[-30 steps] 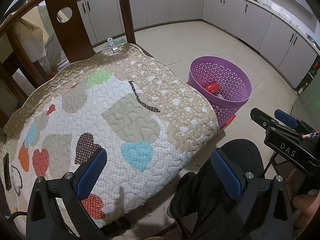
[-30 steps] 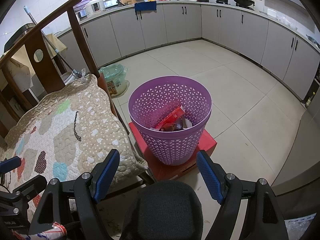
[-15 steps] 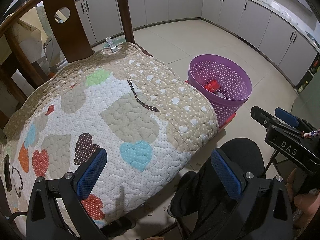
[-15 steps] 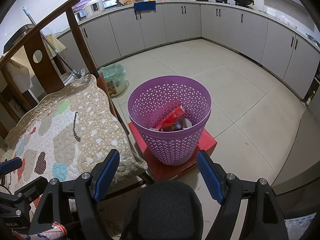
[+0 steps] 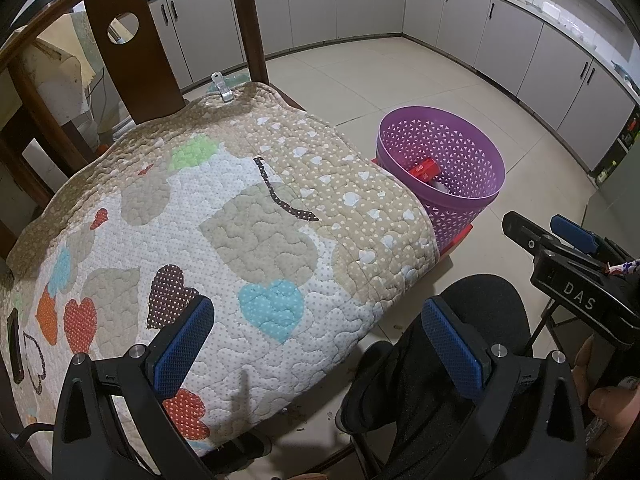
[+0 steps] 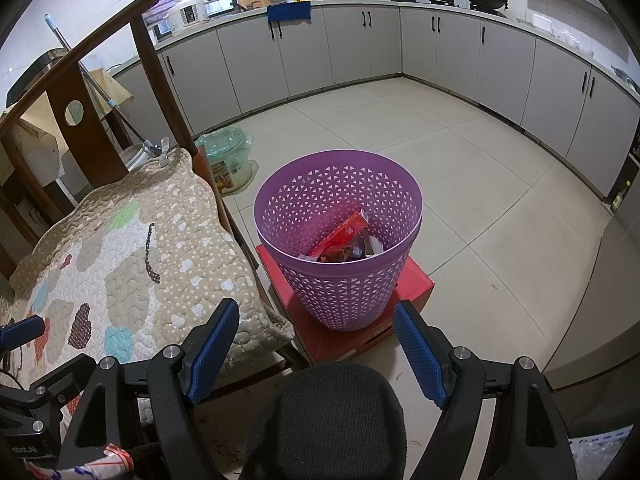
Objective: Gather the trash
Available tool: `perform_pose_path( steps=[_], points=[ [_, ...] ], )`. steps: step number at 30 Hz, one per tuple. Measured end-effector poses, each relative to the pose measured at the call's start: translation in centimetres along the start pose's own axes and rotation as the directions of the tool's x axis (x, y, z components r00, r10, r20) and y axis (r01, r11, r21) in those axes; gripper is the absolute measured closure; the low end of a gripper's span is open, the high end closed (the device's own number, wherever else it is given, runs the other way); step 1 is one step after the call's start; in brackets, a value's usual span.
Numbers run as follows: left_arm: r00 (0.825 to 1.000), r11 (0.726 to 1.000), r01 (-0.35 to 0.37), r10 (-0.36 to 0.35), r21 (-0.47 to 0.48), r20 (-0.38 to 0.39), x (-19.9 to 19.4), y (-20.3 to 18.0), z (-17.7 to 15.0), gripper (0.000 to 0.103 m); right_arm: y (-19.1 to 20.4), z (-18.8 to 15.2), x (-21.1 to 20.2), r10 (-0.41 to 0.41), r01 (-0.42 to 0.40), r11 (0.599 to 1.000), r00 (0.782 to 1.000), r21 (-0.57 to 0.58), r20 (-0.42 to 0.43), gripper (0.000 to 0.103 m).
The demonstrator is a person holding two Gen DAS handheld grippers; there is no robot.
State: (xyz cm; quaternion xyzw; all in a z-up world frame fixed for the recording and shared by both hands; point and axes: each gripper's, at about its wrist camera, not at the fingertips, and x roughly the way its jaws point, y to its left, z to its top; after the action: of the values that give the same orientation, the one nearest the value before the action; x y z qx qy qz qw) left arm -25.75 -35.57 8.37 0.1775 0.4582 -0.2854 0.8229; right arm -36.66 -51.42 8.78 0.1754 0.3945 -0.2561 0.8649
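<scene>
A purple lattice basket [image 6: 344, 292] stands on a red box [image 6: 416, 282] on the floor, right of the chair. Inside it lie a red package [image 6: 340, 232] and some darker wrappers. My right gripper [image 6: 316, 350] hovers in front of the basket and above a black-clad knee [image 6: 332, 420], open with nothing between its blue pads. My left gripper [image 5: 318, 344] hangs over the front edge of a quilted heart-pattern cover [image 5: 224, 232], also open and holding nothing. From the left wrist the basket [image 5: 460, 216] shows at right, with the right gripper's blue fingertip [image 5: 572, 234] nearby.
The quilted cover lies over a dark wooden chair [image 6: 88, 120] with a tall back. A mop handle [image 6: 92, 80] leans behind it, and a bagged pot [image 6: 230, 160] sits on the tiles. Grey cabinets [image 6: 400, 48] line the back and right walls.
</scene>
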Motion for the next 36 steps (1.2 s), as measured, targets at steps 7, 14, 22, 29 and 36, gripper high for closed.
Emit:
perform_pose_path(
  steps=[7, 14, 22, 29, 36],
  points=[
    [1.0, 1.0, -0.007, 0.007, 0.02, 0.001, 0.4, -0.2, 0.4, 0.0, -0.1, 0.0, 0.0, -0.002, 0.002, 1.0, 1.0, 0.001, 0.0, 0.02],
    [0.999, 0.997, -0.036, 0.034, 0.074, 0.028, 1.1, -1.2, 2.1, 0.0, -0.8, -0.1, 0.2, -0.012, 0.012, 1.0, 1.0, 0.014, 0.0, 0.019],
    [1.0, 0.992, -0.008, 0.006, 0.126, 0.014, 2.4, -3.5, 3.7, 0.0, -2.1, 0.5, 0.4, -0.033, 0.033, 0.999, 0.999, 0.037, 0.009, 0.019],
    [1.0, 0.988, 0.008, -0.01, 0.153, 0.014, 3.2, -4.7, 4.7, 0.0, -3.7, 0.9, 0.9, -0.045, 0.045, 0.996, 0.999, 0.073, 0.008, 0.019],
    [1.0, 0.989, 0.013, -0.012, 0.148, -0.013, 4.8, -5.3, 5.5, 0.0, -5.1, 1.4, 1.8, -0.051, 0.05, 0.994, 0.999, 0.096, 0.002, 0.019]
  ],
)
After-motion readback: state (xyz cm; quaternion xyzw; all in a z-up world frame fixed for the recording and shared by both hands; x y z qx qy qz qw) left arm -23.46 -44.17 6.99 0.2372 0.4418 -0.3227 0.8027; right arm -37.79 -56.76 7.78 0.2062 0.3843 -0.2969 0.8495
